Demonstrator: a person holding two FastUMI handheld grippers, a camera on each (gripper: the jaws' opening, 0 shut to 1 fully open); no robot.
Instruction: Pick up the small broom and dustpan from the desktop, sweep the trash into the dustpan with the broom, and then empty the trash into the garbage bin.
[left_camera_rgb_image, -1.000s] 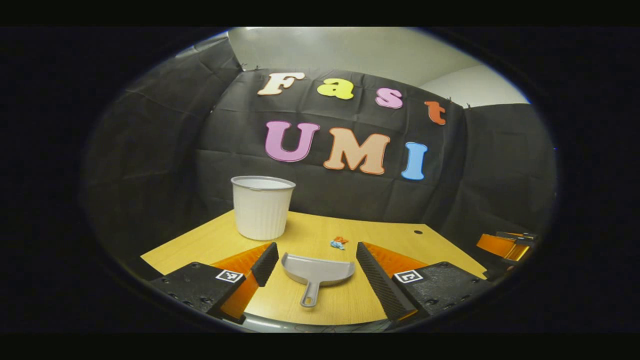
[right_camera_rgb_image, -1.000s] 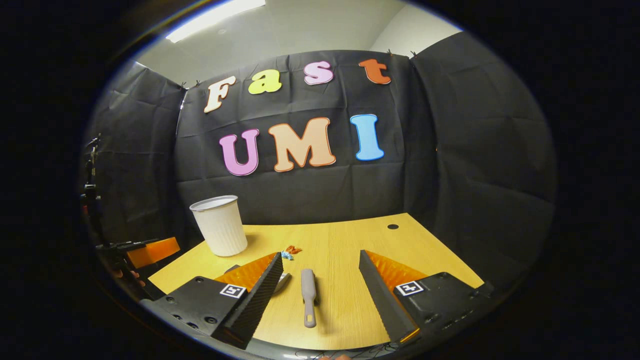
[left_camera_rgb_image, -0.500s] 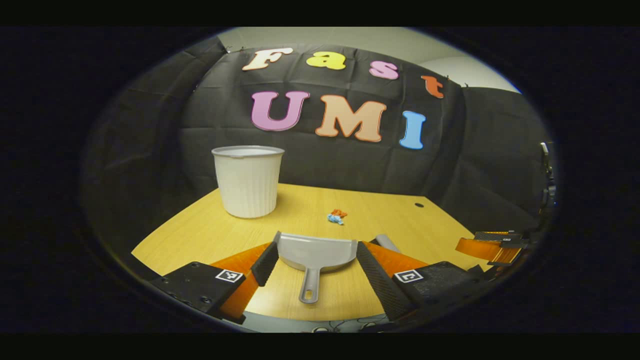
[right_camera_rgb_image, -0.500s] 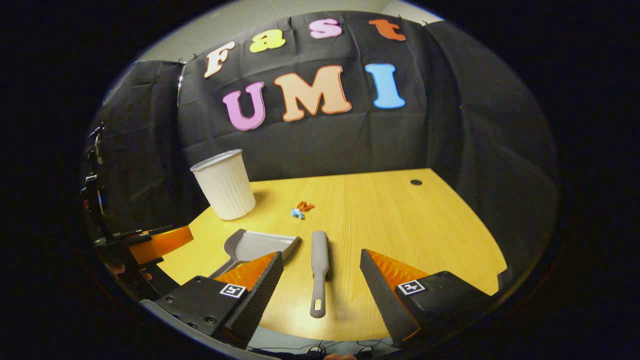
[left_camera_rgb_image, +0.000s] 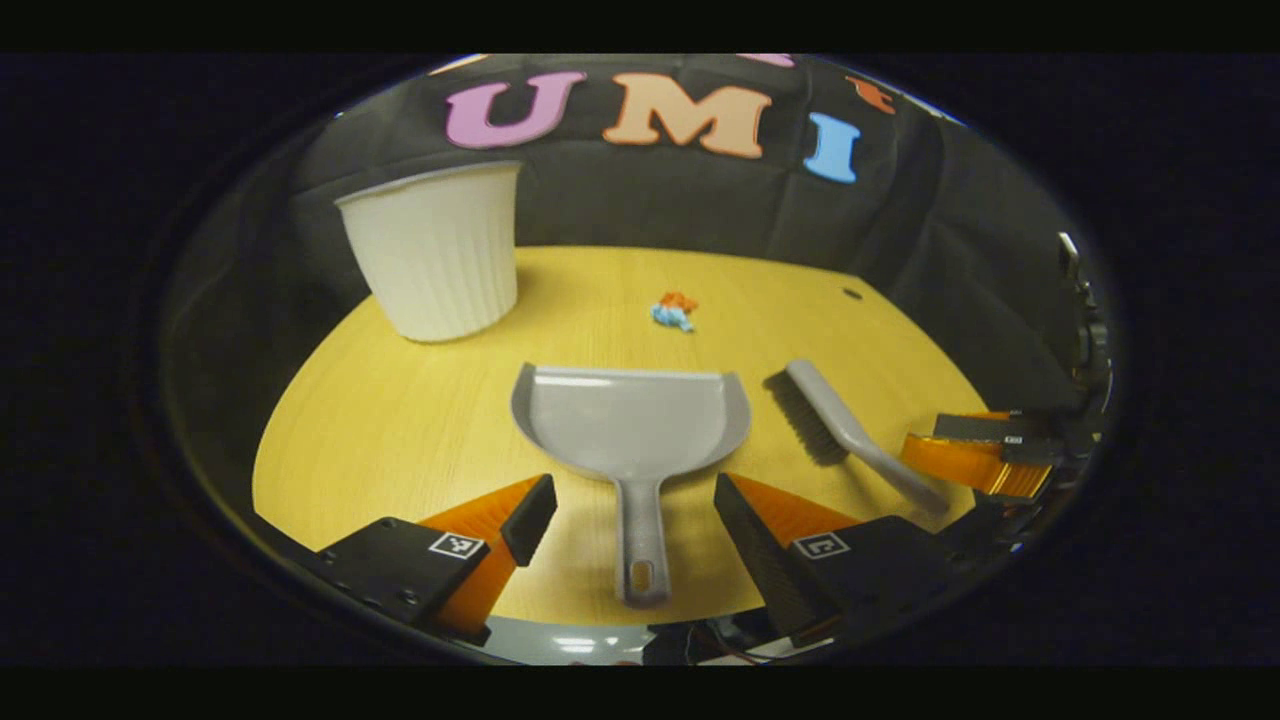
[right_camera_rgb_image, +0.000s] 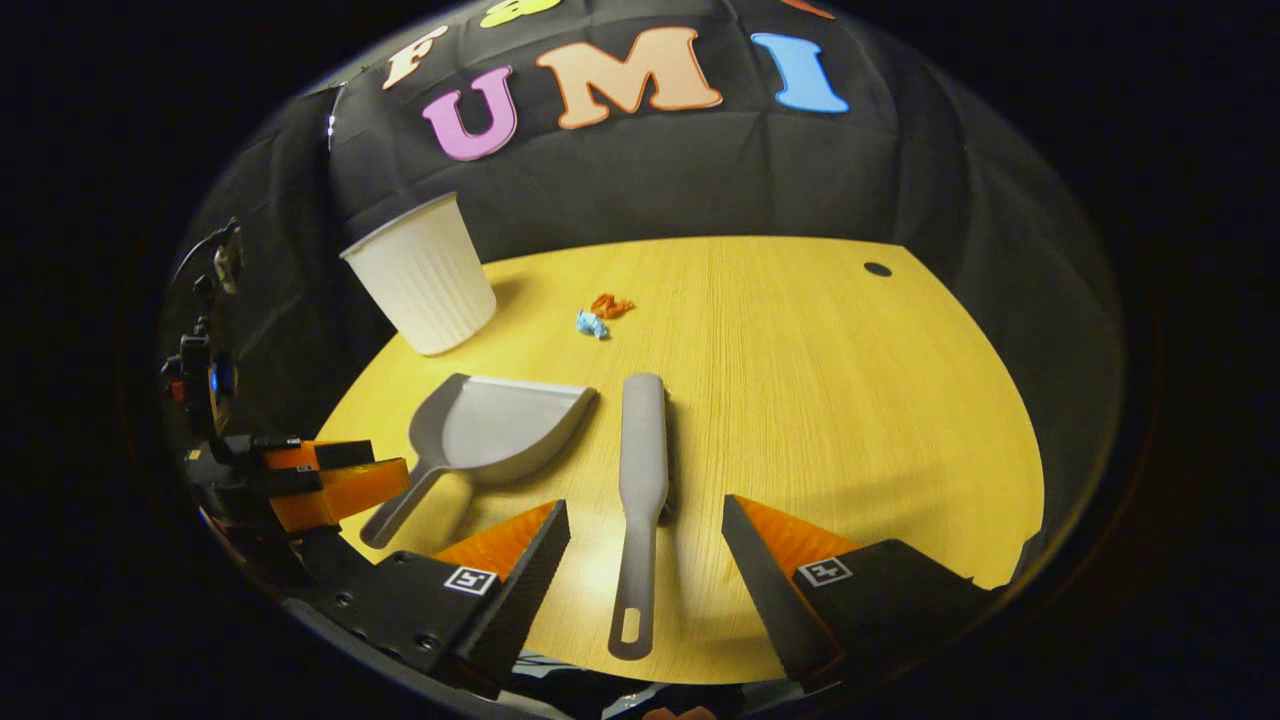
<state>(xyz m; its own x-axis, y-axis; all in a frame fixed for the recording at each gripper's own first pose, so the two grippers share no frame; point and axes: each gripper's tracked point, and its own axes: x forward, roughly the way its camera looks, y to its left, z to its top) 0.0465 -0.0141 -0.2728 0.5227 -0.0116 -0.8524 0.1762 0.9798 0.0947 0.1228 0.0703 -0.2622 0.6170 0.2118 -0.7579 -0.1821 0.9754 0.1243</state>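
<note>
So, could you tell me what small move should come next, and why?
Probably lower both open claws and close them: the left claw straddles the dustpan handle, the right claw straddles the broom handle, and both tools lie ungrasped on the desktop.

Both views angled down from the near desk (left_camera_rgb_image: 400, 440) edge, facing the wall, sharing dustpan (left_camera_rgb_image: 630, 425) and broom (right_camera_rgb_image: 640, 470)

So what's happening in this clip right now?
A person holds two grippers over a wooden desk. The left gripper is open, straddling the grey dustpan handle; the right gripper is open around the small broom handle. Neither is gripped yet. Blue and orange trash lies near the white bin.
</note>
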